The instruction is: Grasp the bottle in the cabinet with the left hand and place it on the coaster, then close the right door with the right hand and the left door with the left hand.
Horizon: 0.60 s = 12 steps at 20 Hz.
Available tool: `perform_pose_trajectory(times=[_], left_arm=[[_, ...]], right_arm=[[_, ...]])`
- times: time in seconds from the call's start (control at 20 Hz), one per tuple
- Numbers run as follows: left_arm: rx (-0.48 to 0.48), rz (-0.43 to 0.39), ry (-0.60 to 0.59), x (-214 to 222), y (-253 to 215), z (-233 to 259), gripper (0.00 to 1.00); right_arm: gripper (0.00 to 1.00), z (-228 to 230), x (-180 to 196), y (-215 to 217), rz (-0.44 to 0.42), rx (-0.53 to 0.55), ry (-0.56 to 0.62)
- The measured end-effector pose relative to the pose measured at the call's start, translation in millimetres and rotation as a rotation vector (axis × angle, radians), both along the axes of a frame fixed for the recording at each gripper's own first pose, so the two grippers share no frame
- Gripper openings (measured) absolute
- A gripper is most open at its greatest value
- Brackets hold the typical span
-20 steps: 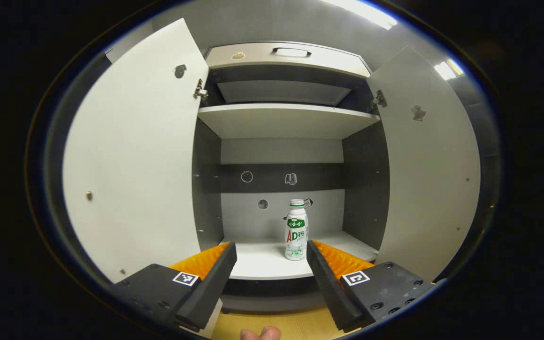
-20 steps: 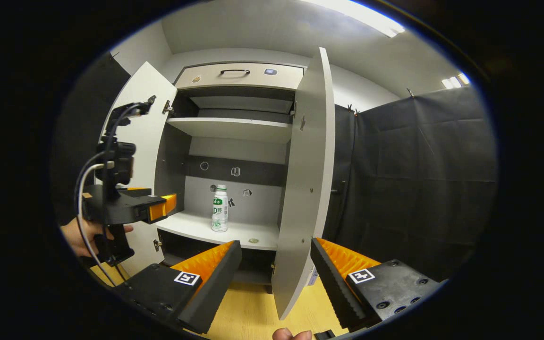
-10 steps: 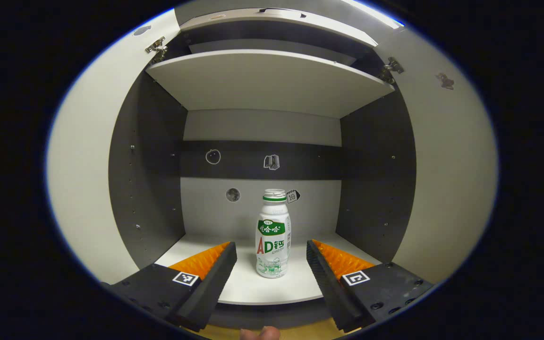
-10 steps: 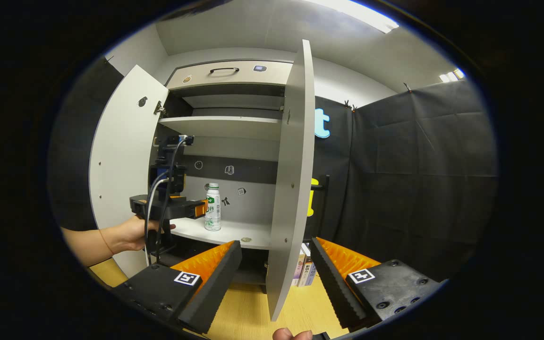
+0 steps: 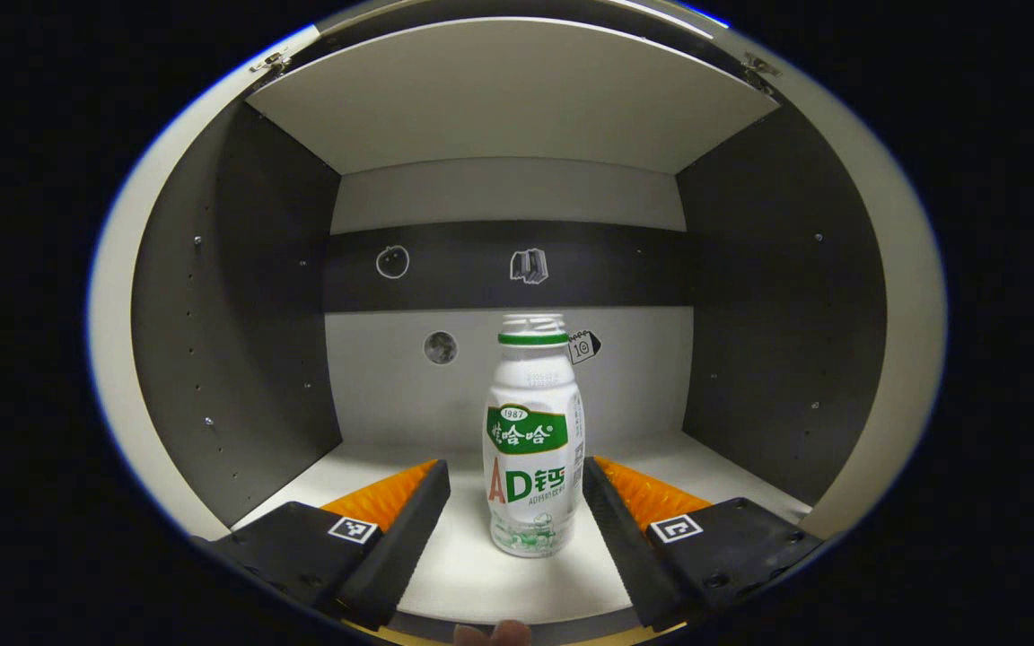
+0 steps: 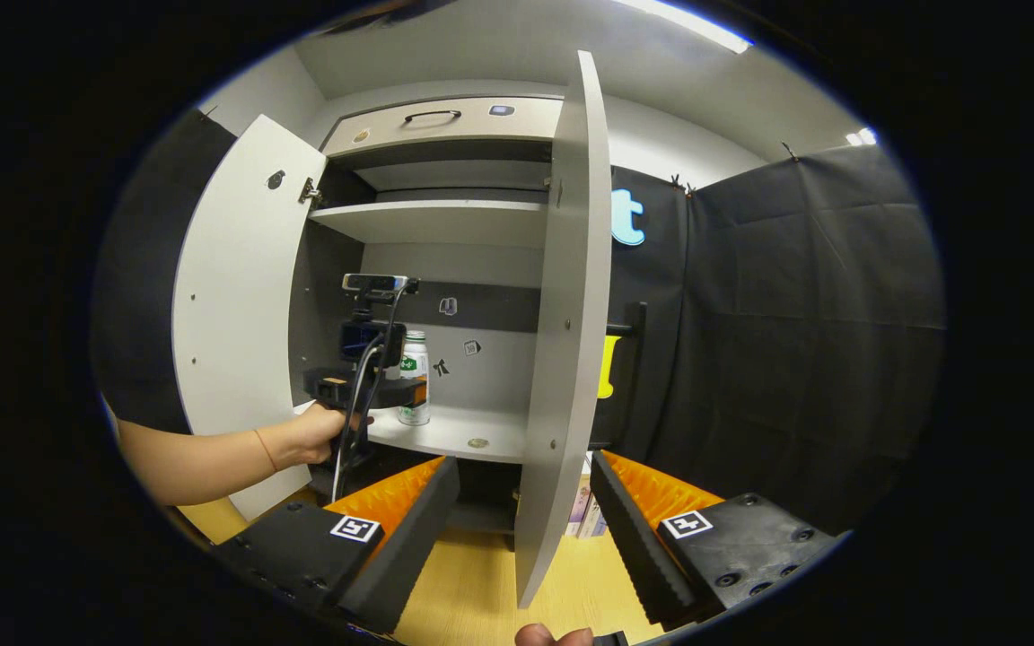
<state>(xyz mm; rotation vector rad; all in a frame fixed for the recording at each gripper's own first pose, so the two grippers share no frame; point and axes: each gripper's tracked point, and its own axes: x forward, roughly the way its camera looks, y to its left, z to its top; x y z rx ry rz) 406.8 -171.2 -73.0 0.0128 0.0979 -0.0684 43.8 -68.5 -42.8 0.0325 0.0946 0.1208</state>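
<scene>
A white bottle with a green label stands upright on the cabinet's lower shelf. My left gripper is open, a finger on each side of the bottle; its right finger sits very close to the bottle's side. From the right gripper view, the bottle is partly behind the left gripper, which a hand holds inside the cabinet. A small round coaster lies on the same shelf, right of the bottle. My right gripper is open, outside the cabinet, with the right door edge-on ahead.
The left door stands wide open. An upper shelf roofs the compartment, and dark side walls close it in. A drawer with a handle tops the cabinet. Books stand on the wooden floor beside the cabinet.
My left gripper moved forward into the cabinet until the bottle stood between its open fingers. The right gripper shifted slightly, staying before the right door's edge.
</scene>
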Motion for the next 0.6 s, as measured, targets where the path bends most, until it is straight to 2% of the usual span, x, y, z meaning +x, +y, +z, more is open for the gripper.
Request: perform_pose_trajectory(times=[0.3,0.5,0.55,0.6], left_arm=[[-0.025,0.013,0.007,32.2,-5.2,-7.5,0.95],[0.004,-0.005,-0.020,41.7,-13.1,-4.6,0.95],[0.010,-0.009,-0.021,36.9,-12.5,-1.9,0.92],[0.009,-0.014,-0.019,39.2,-14.0,-4.3,0.79]], right_arm=[[0.98,-8.3,9.3,-4.1,0.013,-0.008,0.015],[0.98,-12.9,13.6,-10.0,0.003,-0.015,0.025],[0.98,-11.9,15.0,-11.0,0.000,-0.015,0.023],[0.98,-12.0,14.8,-12.0,-0.004,-0.016,0.022]])
